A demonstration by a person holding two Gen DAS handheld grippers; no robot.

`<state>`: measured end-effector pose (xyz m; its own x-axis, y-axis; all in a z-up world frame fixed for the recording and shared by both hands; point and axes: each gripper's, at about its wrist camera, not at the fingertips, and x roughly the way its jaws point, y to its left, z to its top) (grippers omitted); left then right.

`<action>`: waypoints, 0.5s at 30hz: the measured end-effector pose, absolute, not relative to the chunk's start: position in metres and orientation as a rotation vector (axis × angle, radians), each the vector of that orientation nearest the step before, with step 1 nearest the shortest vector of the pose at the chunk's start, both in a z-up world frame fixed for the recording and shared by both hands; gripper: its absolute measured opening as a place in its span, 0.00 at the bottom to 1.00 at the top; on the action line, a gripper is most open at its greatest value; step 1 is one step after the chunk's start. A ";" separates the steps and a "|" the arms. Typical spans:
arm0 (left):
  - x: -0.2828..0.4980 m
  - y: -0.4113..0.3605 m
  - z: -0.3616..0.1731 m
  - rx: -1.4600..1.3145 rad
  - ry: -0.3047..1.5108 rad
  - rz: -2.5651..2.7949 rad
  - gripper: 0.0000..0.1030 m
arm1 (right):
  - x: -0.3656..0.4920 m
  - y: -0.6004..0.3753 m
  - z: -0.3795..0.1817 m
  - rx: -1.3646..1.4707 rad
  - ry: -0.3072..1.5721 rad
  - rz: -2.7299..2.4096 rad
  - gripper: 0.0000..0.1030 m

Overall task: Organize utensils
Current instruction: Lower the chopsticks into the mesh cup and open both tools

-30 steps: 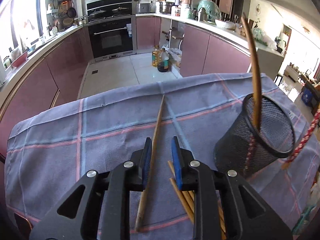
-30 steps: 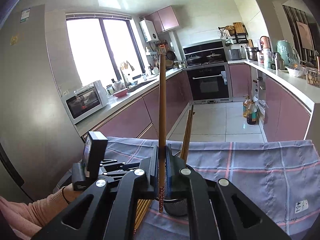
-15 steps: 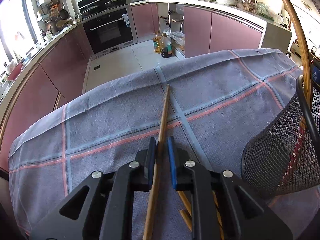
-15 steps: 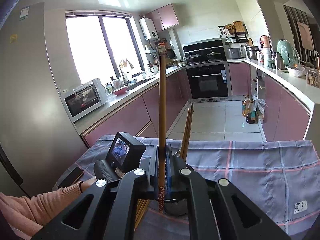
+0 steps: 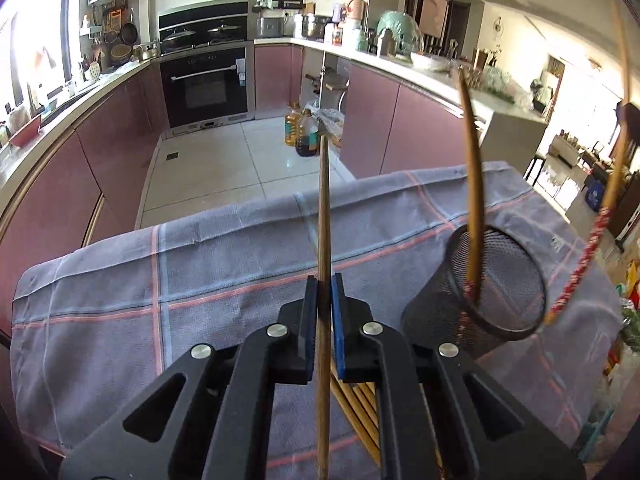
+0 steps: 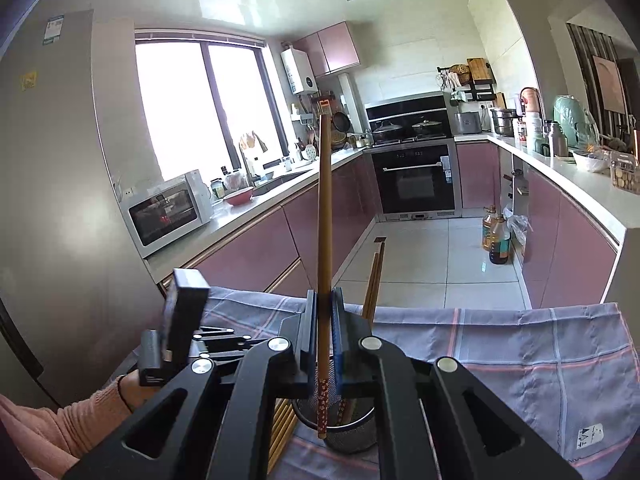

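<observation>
My left gripper is shut on a plain wooden chopstick, held clear of the checked cloth with its tip pointing away. To the right stands a black mesh cup with one chopstick leaning in it. My right gripper is shut on a chopstick with a red patterned end, held upright. Its lower end hangs just above the mesh cup. Several loose chopsticks lie on the cloth under the left gripper.
The cloth covers a table whose far edge drops to the tiled kitchen floor. A person's pink sleeve is at the lower left of the right wrist view. Oil bottles stand on the floor beyond.
My left gripper has shut on the chopstick that lay on the cloth and has lifted it. The right gripper and its chopstick have stayed over the cup.
</observation>
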<state>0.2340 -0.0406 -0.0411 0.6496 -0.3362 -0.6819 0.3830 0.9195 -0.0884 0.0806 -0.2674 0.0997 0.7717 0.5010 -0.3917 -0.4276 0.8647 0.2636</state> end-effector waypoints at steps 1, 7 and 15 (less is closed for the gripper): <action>0.226 -0.035 -0.031 0.053 0.738 -0.419 0.07 | 0.082 -0.268 0.100 0.163 0.468 0.504 0.06; 0.190 -0.013 0.014 0.007 0.627 -0.457 0.07 | 0.089 -0.268 0.097 0.179 0.472 0.496 0.06; 0.168 -0.003 0.055 -0.060 0.530 -0.511 0.07 | 0.094 -0.270 0.100 0.196 0.449 0.487 0.06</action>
